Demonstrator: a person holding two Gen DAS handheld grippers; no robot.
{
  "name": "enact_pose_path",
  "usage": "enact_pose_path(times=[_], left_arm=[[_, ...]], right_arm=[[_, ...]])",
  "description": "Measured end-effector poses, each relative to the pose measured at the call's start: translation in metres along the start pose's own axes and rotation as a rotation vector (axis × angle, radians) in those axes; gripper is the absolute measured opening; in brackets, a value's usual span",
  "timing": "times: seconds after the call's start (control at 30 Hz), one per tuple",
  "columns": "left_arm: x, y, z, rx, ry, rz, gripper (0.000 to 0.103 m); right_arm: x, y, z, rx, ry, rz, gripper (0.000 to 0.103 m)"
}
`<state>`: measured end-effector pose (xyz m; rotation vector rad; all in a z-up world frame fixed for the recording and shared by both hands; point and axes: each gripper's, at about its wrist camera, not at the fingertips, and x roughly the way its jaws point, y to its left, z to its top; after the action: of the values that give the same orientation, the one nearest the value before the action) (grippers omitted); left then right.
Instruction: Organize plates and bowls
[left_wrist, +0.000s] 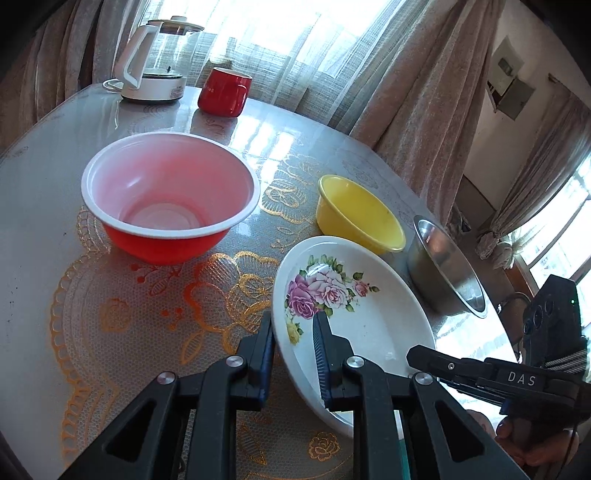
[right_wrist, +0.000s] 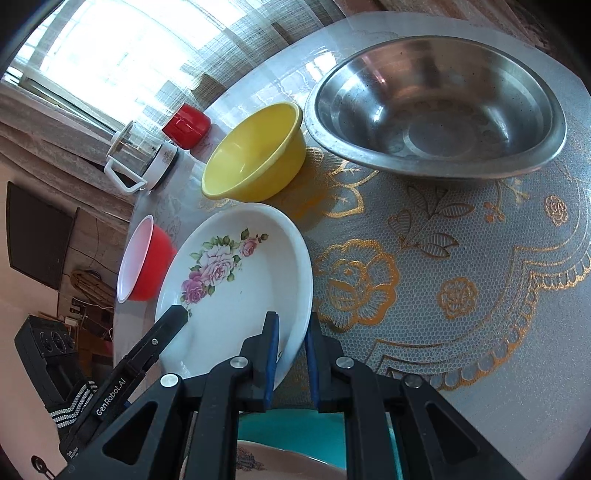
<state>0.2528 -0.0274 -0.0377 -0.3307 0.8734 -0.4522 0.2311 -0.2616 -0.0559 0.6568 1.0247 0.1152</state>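
Two hand-held grippers share one floral plate at the near edge of the desk. The left hand-held gripper and right hand-held gripper each straddle its rim, jaws narrowed around it — likely to lift it level. Beyond sit empty bowls — red, yellow, steel.

both wrist views look close, from opposite sides, onto the floral plate

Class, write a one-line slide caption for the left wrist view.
Both grippers, left and right, clamp the flowered plate beside red, yellow and steel bowls.
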Motion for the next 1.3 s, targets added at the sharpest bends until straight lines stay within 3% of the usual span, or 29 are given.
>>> enact_pose_path(times=[0.1, 0.37, 0.53, 0.73, 1.3], left_arm=[[-0.005, 0.002, 0.001, -0.013, -0.019, -0.018, 0.020], [-0.019, -0.002, 0.003, 0.001, -0.063, -0.056, 0.020], [-0.023, -0.001, 0.004, -0.036, -0.051, -0.122, 0.020], [-0.035, -0.017, 0.000, 0.011, -0.075, -0.142, 0.020], [-0.051, -0.050, -0.020, 0.079, -0.045, -0.250, 0.020]], right_arm=[[-0.003, 0.001, -0.001, 0.005, -0.013, 0.039, 0.014], [-0.017, 0.011, -0.005, -0.019, -0.062, 0.029, 0.014], [-0.031, 0.010, -0.009, -0.015, -0.091, 0.027, 0.014], [-0.049, 0.004, -0.017, 0.002, -0.113, 0.041, 0.014], [-0.106, -0.009, -0.056, 0.032, -0.200, 0.027, 0.014]])
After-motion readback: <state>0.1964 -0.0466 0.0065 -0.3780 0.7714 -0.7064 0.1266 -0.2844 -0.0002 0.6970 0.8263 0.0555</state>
